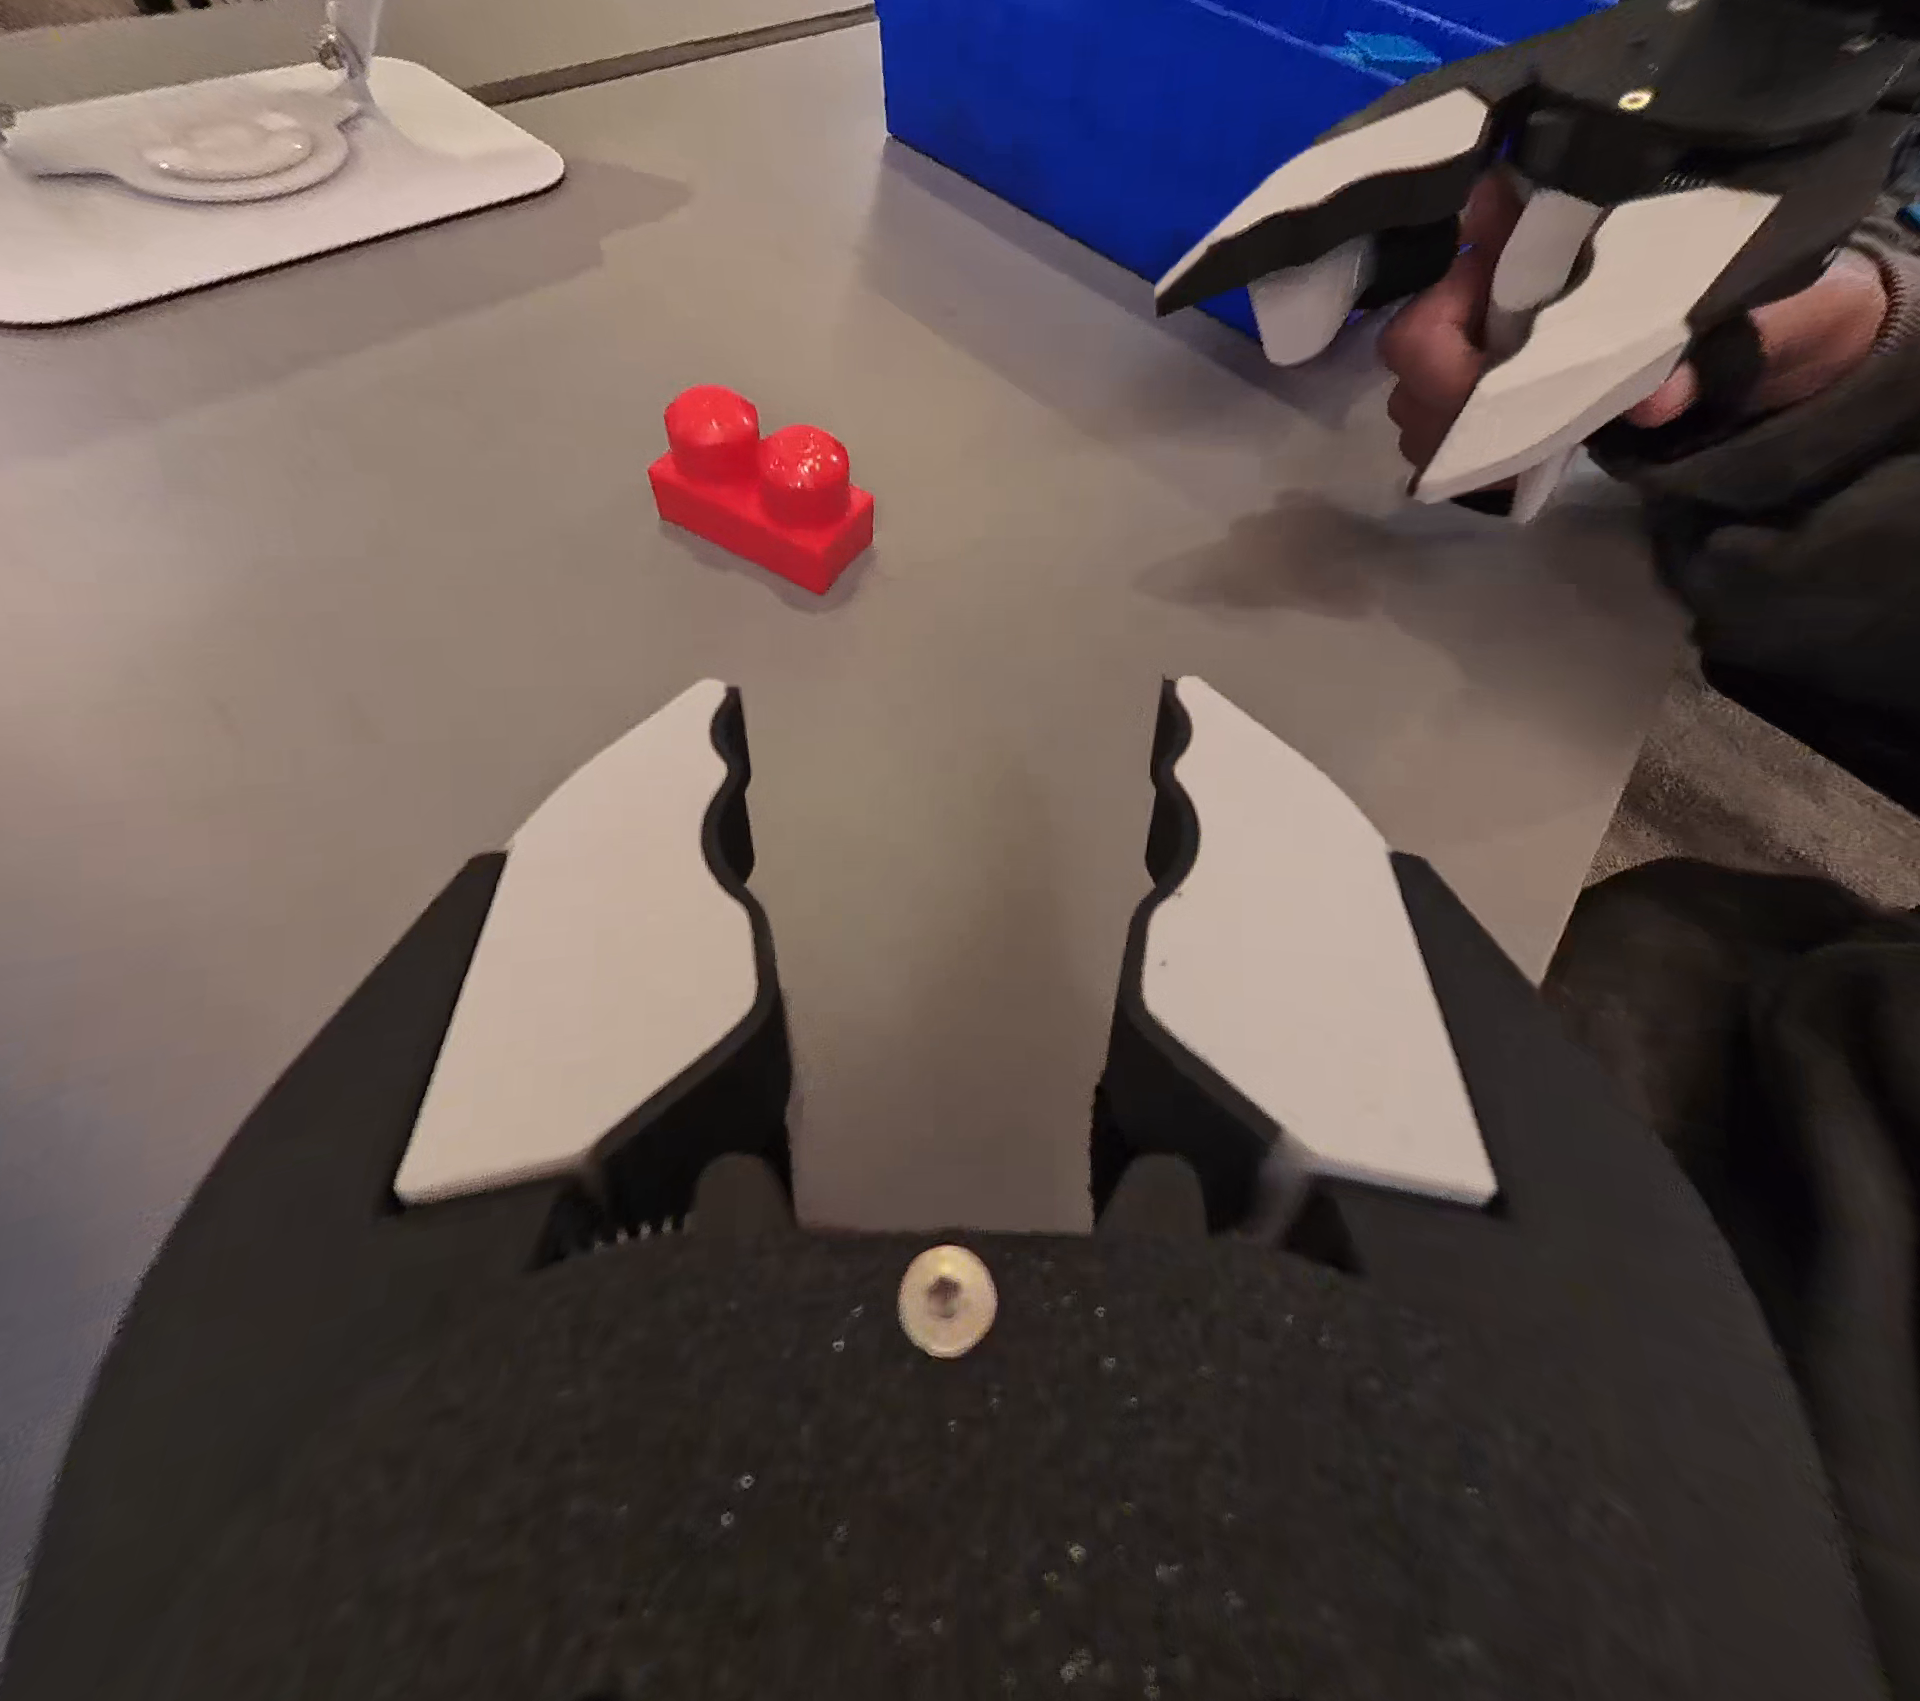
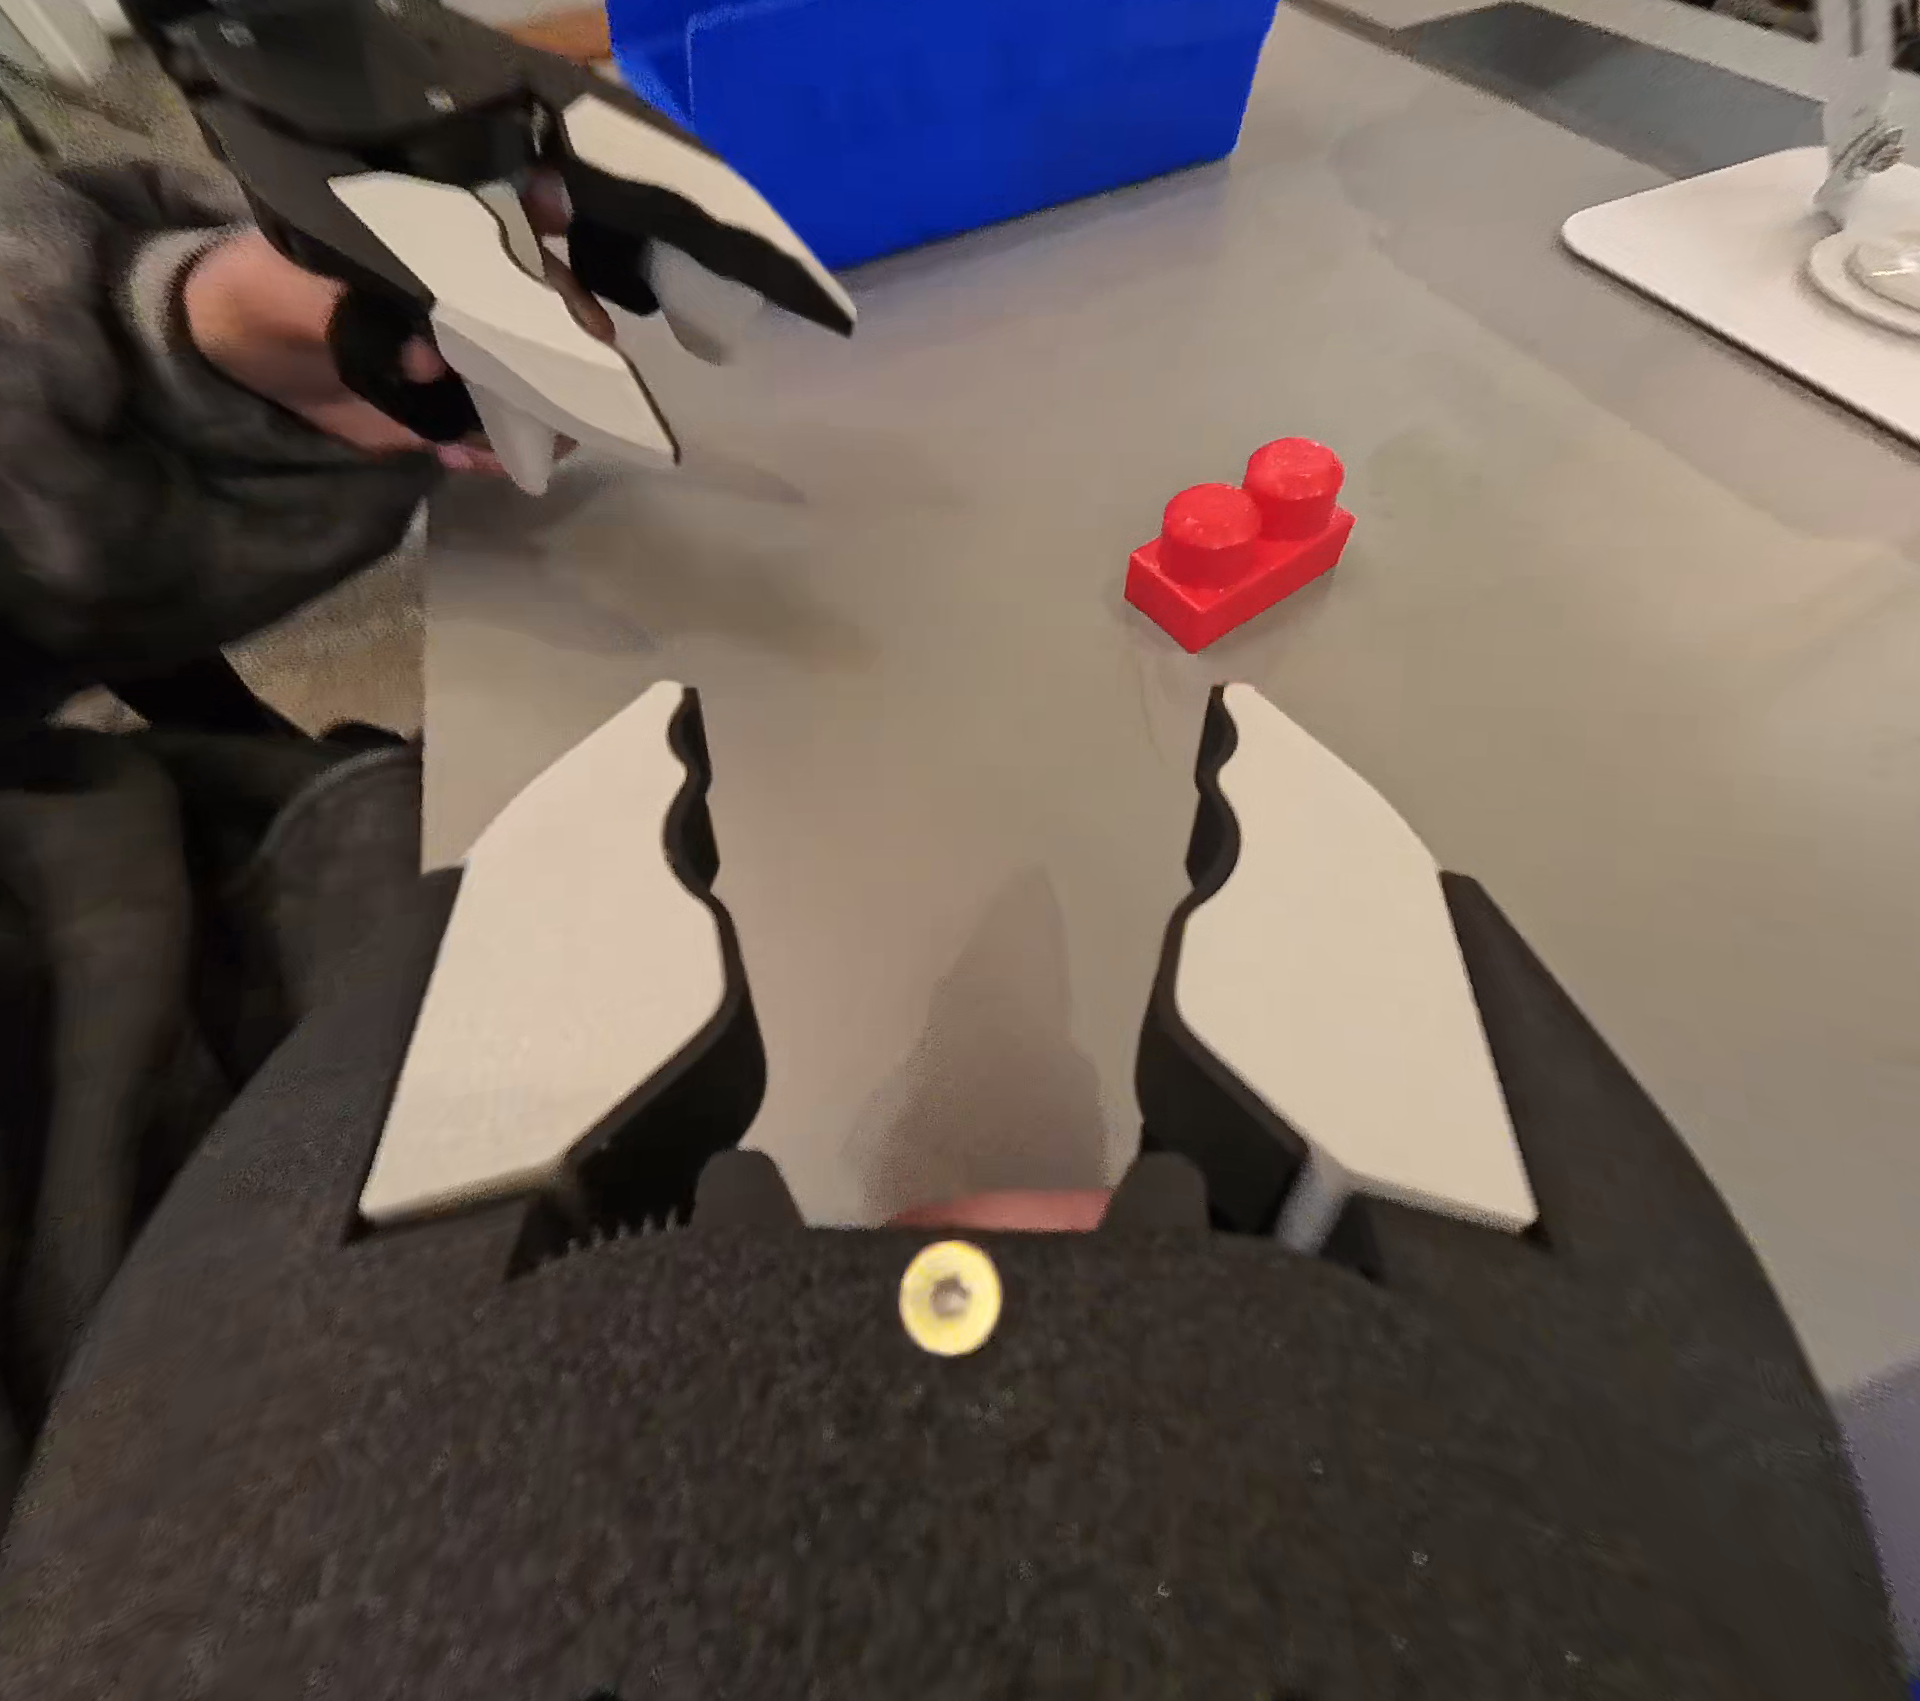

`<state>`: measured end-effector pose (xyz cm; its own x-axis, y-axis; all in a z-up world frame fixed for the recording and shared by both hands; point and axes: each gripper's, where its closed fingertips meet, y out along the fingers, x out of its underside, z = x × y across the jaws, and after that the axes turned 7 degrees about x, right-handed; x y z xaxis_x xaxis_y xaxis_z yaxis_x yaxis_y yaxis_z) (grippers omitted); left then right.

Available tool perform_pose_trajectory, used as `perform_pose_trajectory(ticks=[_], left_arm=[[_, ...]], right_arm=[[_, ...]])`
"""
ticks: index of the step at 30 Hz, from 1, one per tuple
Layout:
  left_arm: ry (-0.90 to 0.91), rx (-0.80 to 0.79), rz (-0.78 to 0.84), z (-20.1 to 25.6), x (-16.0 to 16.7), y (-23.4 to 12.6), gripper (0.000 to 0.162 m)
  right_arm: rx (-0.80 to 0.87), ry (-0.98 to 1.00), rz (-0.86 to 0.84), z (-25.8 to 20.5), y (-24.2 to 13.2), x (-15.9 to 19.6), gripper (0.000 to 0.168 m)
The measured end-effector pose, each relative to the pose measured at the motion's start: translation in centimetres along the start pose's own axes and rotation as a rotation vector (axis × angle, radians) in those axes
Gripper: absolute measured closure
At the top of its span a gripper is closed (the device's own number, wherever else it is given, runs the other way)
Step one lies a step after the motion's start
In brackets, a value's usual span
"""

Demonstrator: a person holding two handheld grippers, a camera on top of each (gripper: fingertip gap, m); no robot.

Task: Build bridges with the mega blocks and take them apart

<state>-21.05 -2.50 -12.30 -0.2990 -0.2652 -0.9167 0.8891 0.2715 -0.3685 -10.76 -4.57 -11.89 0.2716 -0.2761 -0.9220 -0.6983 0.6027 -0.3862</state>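
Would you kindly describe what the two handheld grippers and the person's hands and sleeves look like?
Both grippers match: the left gripper and the right gripper have black, rough-textured bodies with a bright screw in the middle, and jaws faced with pale grey plates whose black inner edges are wavy. Each carries a white tag with dark markings. The person wears dark fingerless gloves and grey sleeves with a ribbed cuff.

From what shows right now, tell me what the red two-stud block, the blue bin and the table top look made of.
Red two-stud block: likely moulded plastic, glossy; highlights glint on its studs.
Blue bin: likely rigid plastic, semi-matt; thin, even-coloured walls.
Grey table top: smooth matt surface, perhaps laminate; soft shadows, no grain.
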Motion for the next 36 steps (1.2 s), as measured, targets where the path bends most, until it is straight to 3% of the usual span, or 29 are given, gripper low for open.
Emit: perform_pose_trajectory(ticks=[9, 16, 19, 22, 25, 28, 30, 33, 36], left_arm=[[0.004, 0.01, -0.044, -0.5, 1.4, 0.5, 0.087], [0.036, 0.061, -0.082, 0.4, 1.9, 1.0, 0.087], [0.052, 0.066, -0.091, 0.6, 2.1, 0.8, 0.087], [0.085, 0.052, -0.111, 0.6, 2.5, 0.6, 0.088], [0.094, 0.044, -0.123, 0.6, 2.7, 0.5, 0.088], [0.079, 0.056, -0.119, 0.8, 2.7, 0.4, 0.088], [0.073, 0.068, -0.118, 1.1, 2.6, 0.4, 0.088], [0.069, 0.081, -0.118, 1.3, 2.5, 0.6, 0.088], [0.065, 0.099, -0.137, 1.5, 2.7, 1.1, 0.088]], right_arm=[[0.048, -0.481, -0.517, 4.1, 5.6, -1.3, 0.087], [-0.102, -0.756, -0.869, 7.2, 11.4, 1.3, 0.092], [-0.147, -0.757, -0.936, 7.8, 12.6, 2.6, 0.095], [-0.187, -0.707, -0.853, 6.7, 12.2, -0.1, 0.095], [-0.087, -0.708, -0.718, 7.1, 8.8, -5.9, 0.095], [0.079, -0.708, -0.622, 9.2, 2.1, -11.6, 0.094], [0.183, -0.673, -0.607, 11.3, -3.2, -13.6, 0.095], [0.323, -0.587, -0.666, 15.4, -10.1, -12.9, 0.095], [0.416, -0.435, -0.832, 20.3, -14.9, -7.7, 0.095]])
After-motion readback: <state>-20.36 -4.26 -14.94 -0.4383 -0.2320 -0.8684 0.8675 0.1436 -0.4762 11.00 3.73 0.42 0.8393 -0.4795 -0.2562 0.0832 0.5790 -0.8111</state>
